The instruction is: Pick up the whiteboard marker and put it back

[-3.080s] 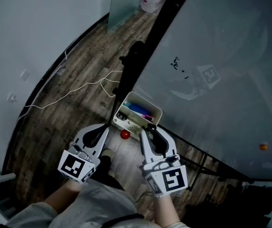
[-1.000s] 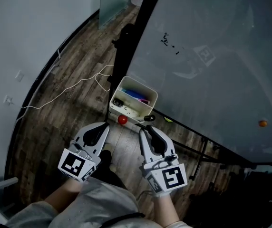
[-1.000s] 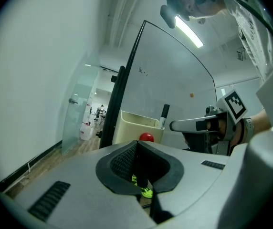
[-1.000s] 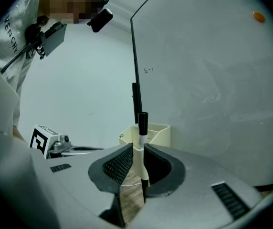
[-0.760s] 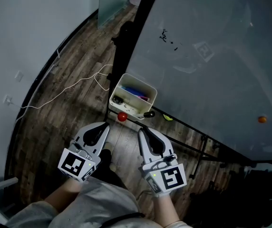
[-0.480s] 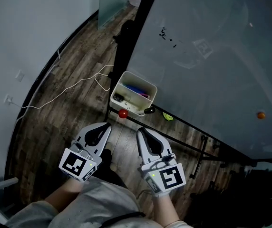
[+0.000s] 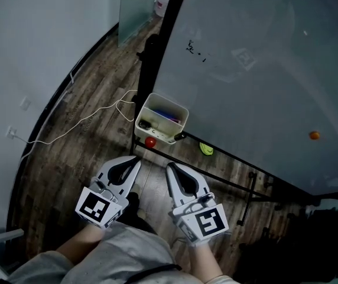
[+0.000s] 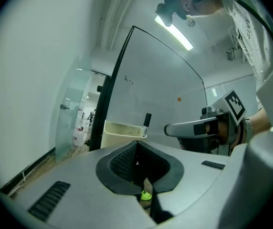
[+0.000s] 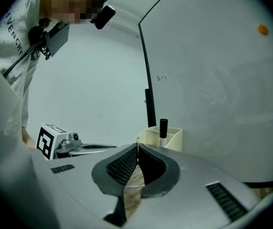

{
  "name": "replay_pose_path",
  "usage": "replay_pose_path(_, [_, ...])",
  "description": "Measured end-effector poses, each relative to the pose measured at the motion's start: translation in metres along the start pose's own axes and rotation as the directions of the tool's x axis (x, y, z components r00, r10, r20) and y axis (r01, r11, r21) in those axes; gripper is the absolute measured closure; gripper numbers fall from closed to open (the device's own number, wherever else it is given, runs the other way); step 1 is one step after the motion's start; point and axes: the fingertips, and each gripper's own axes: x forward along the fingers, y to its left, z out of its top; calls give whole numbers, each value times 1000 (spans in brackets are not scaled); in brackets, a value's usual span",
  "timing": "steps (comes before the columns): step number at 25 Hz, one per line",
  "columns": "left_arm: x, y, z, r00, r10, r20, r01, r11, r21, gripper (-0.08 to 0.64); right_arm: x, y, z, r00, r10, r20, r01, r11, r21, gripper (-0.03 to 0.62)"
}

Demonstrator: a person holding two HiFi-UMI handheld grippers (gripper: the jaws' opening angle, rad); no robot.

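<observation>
The whiteboard marker (image 7: 181, 136) stands upright, black cap up, in the near right corner of the cream bin (image 7: 184, 112) on the whiteboard's ledge. It also shows in the left gripper view as marker (image 8: 147, 119) and in the right gripper view as marker (image 9: 163, 128). Both grippers hang side by side short of the bin, apart from it. My left gripper (image 7: 136, 158) is shut and empty. On my right gripper (image 7: 169, 165) the jaws are closing until their tips meet, with nothing between them.
The whiteboard (image 7: 263, 70) fills the right, bearing an orange magnet (image 7: 314, 135). A red ball (image 7: 150, 141) sits below the bin, and a green object (image 7: 206, 149) lies by the ledge rail. A white cable (image 7: 86, 120) trails over the wooden floor beside the black stand post (image 7: 151, 64).
My right gripper has drawn back from the bin, leaving the marker standing in it, and its jaws have closed. The left gripper has drawn back alongside it.
</observation>
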Motion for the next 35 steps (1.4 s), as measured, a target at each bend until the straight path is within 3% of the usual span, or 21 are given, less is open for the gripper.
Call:
replay_pose_path(12, [-4, -26, 18, 998, -49, 26, 49, 999, 12, 545, -16, 14, 10, 1000, 7, 29, -6, 1000, -16, 572])
replay_pose_path(18, [-11, -36, 32, 997, -63, 51, 65, 997, -37, 545, -24, 22, 18, 999, 9, 46, -9, 1000, -5, 572])
replay_pose_path(35, [-30, -85, 25, 986, -162, 48, 164, 986, -22, 545, -60, 55, 8, 999, 10, 48, -9, 1000, -8, 572])
